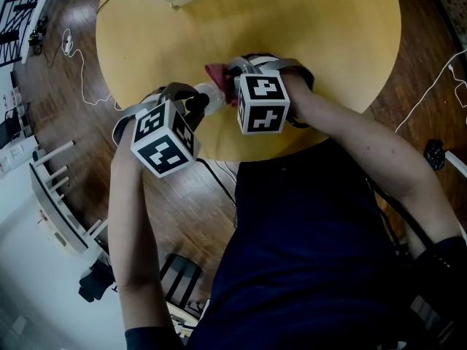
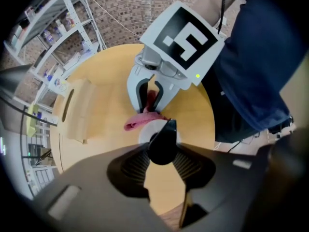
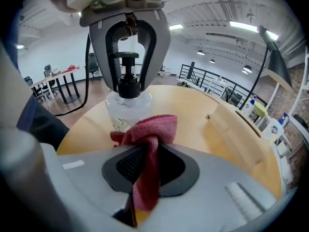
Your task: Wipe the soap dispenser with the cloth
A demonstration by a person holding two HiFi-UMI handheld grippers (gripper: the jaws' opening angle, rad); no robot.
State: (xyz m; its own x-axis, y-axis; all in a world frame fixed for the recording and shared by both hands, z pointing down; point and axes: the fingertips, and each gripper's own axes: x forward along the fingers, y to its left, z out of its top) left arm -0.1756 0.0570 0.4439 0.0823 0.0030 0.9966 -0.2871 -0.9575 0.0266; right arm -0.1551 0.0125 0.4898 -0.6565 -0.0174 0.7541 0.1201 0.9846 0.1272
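A clear soap dispenser (image 3: 126, 105) with a black pump head (image 2: 162, 142) is seen standing near the edge of a round yellow wooden table (image 1: 328, 20), between the two grippers. The left gripper (image 2: 162, 151) is pointed straight down over it, and its jaws are clamped on the pump head from both sides. A red cloth (image 3: 147, 139) is pinched between the closed jaws of the right gripper (image 3: 145, 164) – one end hangs down through the jaws, while the bunched upper part is pushed forward against the lower side of the bottle. In the head view the cloth is glimpsed just past the right gripper's marker cube (image 1: 263, 102), and the dispenser is largely hidden between the two cubes. A pale wooden object (image 3: 239, 132) lies further in on the table, well apart from the dispenser.
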